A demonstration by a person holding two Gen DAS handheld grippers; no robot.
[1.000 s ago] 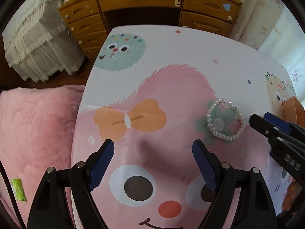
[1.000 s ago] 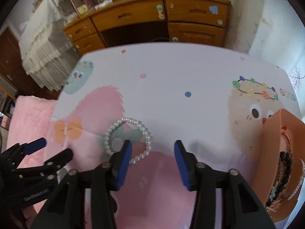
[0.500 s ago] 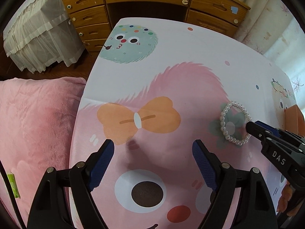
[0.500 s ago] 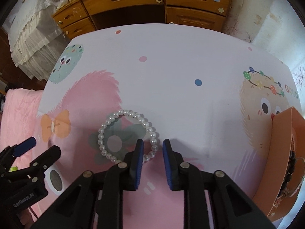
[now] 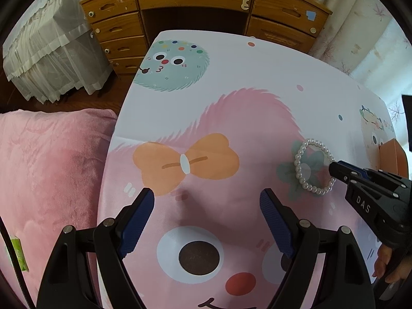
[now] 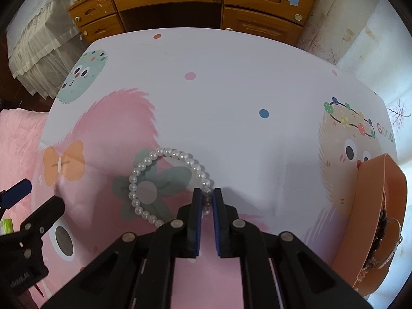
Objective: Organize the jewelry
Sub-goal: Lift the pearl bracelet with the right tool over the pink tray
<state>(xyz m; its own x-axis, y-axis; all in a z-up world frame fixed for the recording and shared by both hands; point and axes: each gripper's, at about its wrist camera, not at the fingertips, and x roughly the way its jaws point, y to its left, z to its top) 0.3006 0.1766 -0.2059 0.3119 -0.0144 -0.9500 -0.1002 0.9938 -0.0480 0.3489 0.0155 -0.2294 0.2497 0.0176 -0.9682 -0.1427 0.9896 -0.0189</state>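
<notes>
While the right gripper (image 6: 206, 200) pinches one edge of the pearl bracelet (image 6: 164, 185) lying on the cartoon tablecloth (image 6: 231, 97), the left gripper (image 5: 206, 213) hangs spread. Round beads could slip free when lifted toward the orange box (image 6: 370, 195).

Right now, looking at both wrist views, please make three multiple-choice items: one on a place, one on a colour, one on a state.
1. Where does the white pearl bead bracelet lie?
A. on the printed green flower of the tablecloth
B. inside the orange box
C. on the pink blanket

2. What colour are the pads of the left gripper?
A. red
B. blue
C. yellow

3. How does the right gripper stand?
A. wide open, away from the beads
B. hidden from view
C. closed on the bracelet's near side

Answers: 1 A, the loop rings the flower print; 2 B, both pads show dark blue; 3 C, beads sit between its nearly shut fingers.
</notes>
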